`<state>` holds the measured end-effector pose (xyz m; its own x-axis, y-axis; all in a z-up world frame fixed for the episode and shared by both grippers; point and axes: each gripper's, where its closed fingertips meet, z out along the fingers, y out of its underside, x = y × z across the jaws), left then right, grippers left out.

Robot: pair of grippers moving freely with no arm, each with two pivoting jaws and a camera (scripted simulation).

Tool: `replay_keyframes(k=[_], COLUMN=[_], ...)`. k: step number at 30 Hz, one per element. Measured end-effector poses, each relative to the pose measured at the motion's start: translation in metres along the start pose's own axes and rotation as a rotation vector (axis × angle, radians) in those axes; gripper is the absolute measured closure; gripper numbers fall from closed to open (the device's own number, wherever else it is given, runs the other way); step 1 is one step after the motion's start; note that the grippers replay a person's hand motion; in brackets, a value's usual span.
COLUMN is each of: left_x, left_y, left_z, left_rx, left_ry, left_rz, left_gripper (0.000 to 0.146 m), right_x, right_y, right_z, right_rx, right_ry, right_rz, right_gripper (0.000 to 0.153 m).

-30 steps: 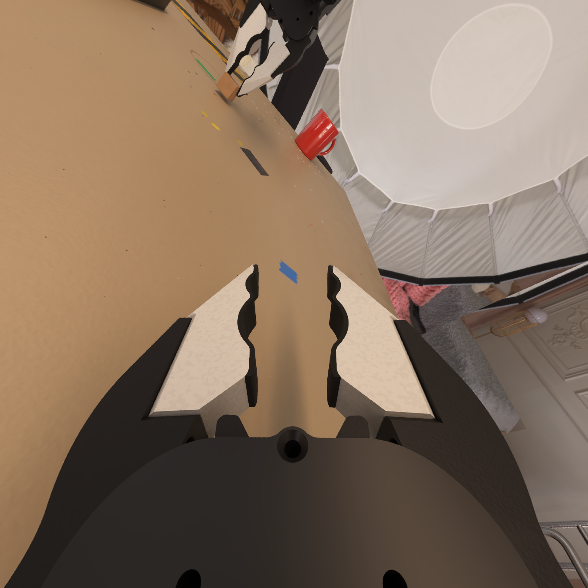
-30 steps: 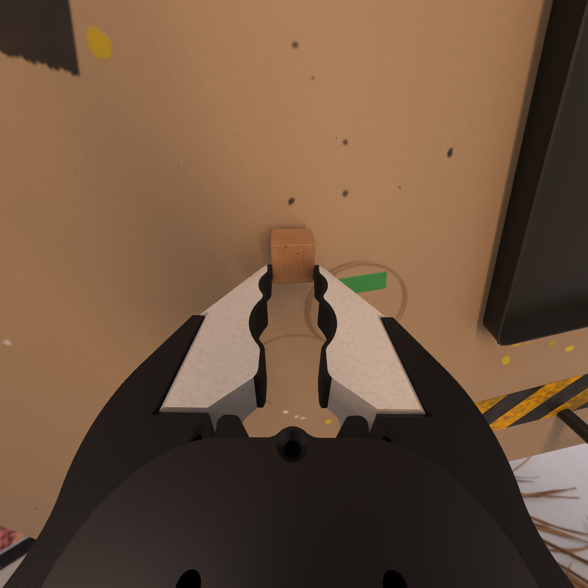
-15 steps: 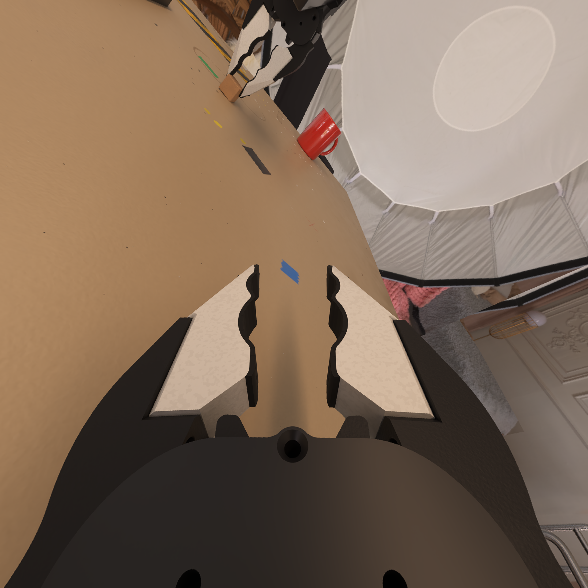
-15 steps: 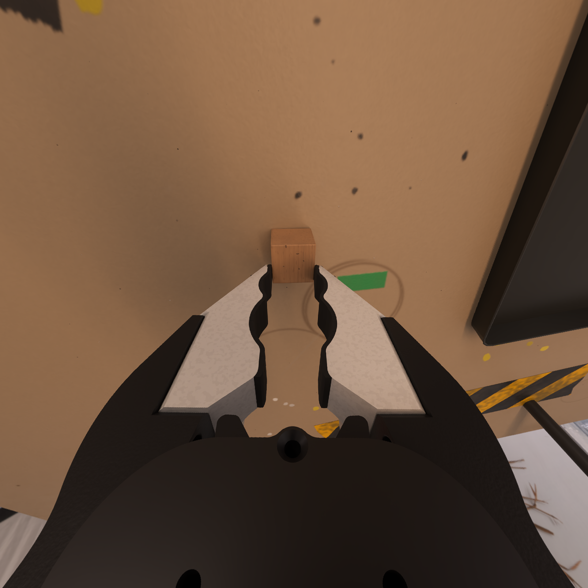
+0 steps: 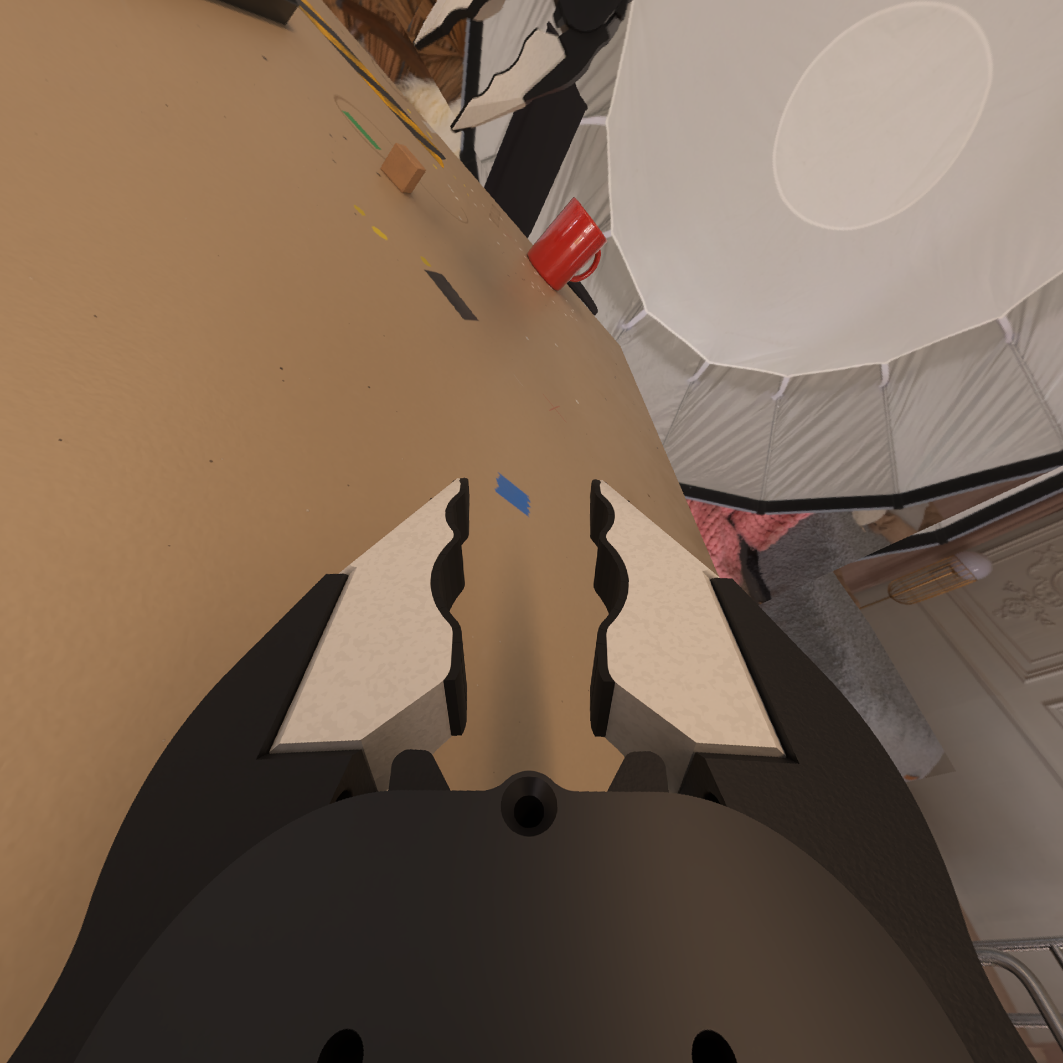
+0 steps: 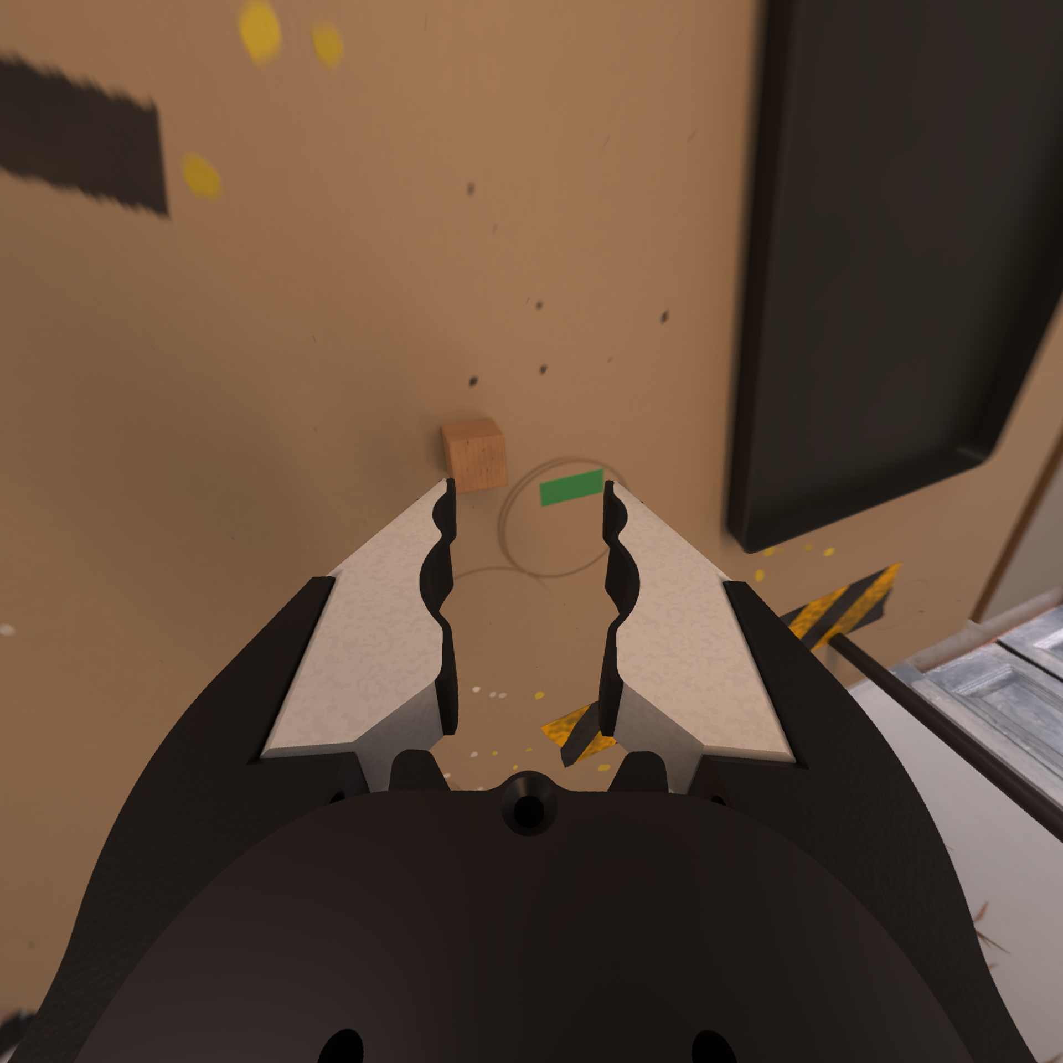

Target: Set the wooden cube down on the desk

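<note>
The wooden cube (image 6: 474,454) rests on the brown desk (image 6: 287,345), just beyond my right gripper's left fingertip and left of a green tape mark (image 6: 571,487). My right gripper (image 6: 528,488) is open and empty, lifted back from the cube. In the left wrist view the cube (image 5: 402,167) lies far off on the desk (image 5: 172,402), and the right gripper (image 5: 500,80) hangs above it, apart from it. My left gripper (image 5: 528,486) is open and empty, low over the desk near a blue tape mark (image 5: 513,493).
A red mug (image 5: 566,244) stands at the desk's right edge. A black tape strip (image 5: 450,294) and yellow dots lie between mug and cube. A black flat panel (image 6: 897,259) lies right of the cube. Yellow-black hazard tape (image 6: 840,604) marks the desk edge.
My right gripper has opened, let go of the cube and drawn up and away from it. The cube now stands free on the desk. The left gripper has barely moved.
</note>
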<state>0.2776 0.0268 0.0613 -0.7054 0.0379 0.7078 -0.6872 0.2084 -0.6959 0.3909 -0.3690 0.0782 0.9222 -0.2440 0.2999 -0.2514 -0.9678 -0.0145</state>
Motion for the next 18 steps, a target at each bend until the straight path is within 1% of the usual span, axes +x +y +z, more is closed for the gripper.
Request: replay_keyframes(k=[2, 4, 7, 10, 11, 13, 14, 16, 18], left_x=[0.003, 0.003, 0.002, 0.003, 0.002, 0.001, 0.000, -0.004, -0.007], left_y=[-0.001, -0.005, -0.016, -0.033, -0.040, -0.056, -0.064, -0.083, -0.100], left_z=[-0.002, -0.002, -0.006, -0.021, -0.028, -0.049, -0.062, -0.093, -0.130], left_rx=[0.005, 0.017, 0.043, 0.092, 0.111, 0.154, 0.177, 0.227, 0.262], left_ry=[-0.002, -0.015, -0.049, -0.119, -0.157, -0.254, -0.306, -0.412, -0.518], left_rz=[0.014, 0.033, 0.073, 0.129, 0.147, 0.175, 0.185, 0.200, 0.208], left_gripper=[0.103, 0.102, 0.099, 0.096, 0.095, 0.092, 0.092, 0.091, 0.090], right_x=[0.003, 0.001, -0.009, -0.025, -0.032, -0.049, -0.058, -0.076, -0.096], right_y=[-0.018, -0.047, -0.101, -0.152, -0.168, -0.197, -0.211, -0.237, -0.262], right_z=[-0.022, -0.049, -0.092, -0.126, -0.135, -0.146, -0.148, -0.146, -0.141], right_rx=[0.086, 0.247, 0.572, 0.883, 0.982, 1.163, 1.229, 1.324, 1.379], right_ry=[0.053, 0.102, 0.141, 0.143, 0.133, 0.092, 0.073, 0.013, -0.046], right_rz=[0.034, 0.098, 0.271, 0.468, 0.520, 0.602, 0.636, 0.690, 0.711], right_gripper=[0.098, 0.098, 0.092, 0.076, 0.075, 0.072, 0.072, 0.071, 0.071])
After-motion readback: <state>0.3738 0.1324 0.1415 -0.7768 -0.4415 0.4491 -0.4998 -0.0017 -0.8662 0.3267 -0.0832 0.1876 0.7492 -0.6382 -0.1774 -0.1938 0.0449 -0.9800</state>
